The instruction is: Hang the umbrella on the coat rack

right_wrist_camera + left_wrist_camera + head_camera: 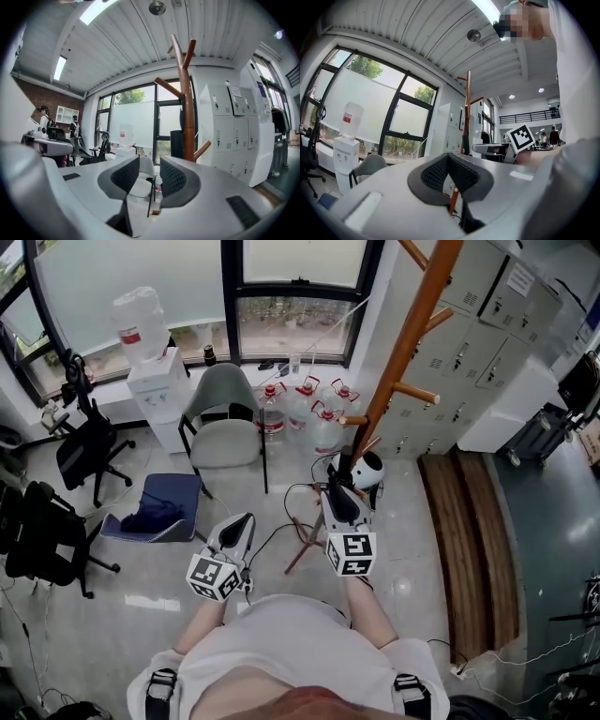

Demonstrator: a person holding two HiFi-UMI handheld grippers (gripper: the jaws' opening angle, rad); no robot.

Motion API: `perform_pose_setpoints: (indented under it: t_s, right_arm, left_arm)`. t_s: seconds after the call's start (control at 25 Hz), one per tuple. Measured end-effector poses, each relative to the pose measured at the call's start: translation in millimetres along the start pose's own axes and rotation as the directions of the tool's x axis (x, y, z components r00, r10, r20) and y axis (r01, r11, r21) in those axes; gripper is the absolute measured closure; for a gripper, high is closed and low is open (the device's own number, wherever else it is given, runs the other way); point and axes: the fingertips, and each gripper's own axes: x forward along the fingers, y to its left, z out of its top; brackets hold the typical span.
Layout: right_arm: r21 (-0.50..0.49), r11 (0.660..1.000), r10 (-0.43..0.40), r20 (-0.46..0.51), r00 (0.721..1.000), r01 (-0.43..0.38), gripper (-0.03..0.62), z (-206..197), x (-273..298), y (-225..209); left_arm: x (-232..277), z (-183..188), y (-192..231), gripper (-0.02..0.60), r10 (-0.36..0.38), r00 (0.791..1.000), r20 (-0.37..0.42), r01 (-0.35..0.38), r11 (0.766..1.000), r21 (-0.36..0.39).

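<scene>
The wooden coat rack (pixel 408 343) slants down from the top right to its foot on the floor. A folded black and white umbrella (pixel 366 470) hangs low against its pole. My right gripper (pixel 339 486) points at the umbrella from just below it. In the right gripper view the right gripper (pixel 150 161) is open with nothing between its pads, and the rack (pixel 189 112) with the dark umbrella (pixel 176 144) stands ahead. My left gripper (pixel 239 521) hangs to the left, away from the rack. In the left gripper view the left gripper (pixel 447 157) is shut and empty.
A grey chair (pixel 223 418), several water bottles (pixel 309 409) and a water dispenser (pixel 150 362) stand by the window. Grey lockers (pixel 478 352) line the right wall. A blue folded seat (pixel 159 507) and black office chairs (pixel 56 540) stand on the left. Cables lie near the rack's foot.
</scene>
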Motion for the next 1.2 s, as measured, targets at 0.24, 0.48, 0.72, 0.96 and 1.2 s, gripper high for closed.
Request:
perform_pose_setpoints:
  t_s: [0.24,0.48,0.72,0.96,1.2]
  right_arm:
    - [0.021,0.999,0.025,0.029,0.999,-0.025,0.453,6,-8,-1]
    - [0.054,0.999,0.007,0.063,0.998,-0.01,0.549,13,-18,-4]
    - [0.092,0.994,0.046,0.103,0.994,-0.056,0.586,15,-33,-3]
    - [0.109,0.991,0.072,0.101,0.992,-0.083,0.586,10,-39,1]
    - [0.112,0.988,0.092,0.092,0.991,-0.102,0.586,8,-46,3]
  left_arm:
    - [2,0,-4,0.572,0.004,1.0,-0.004,-0.004,1.0,0.002]
    - [2,4,-5,0.572,0.008,1.0,-0.005,-0.008,1.0,0.01]
    - [4,6,-10,0.572,0.009,1.0,0.001,-0.009,1.0,0.023]
    - [8,6,-16,0.572,0.007,1.0,0.002,-0.007,0.999,0.045]
    - [11,9,-24,0.572,0.006,1.0,0.015,-0.007,0.999,0.052]
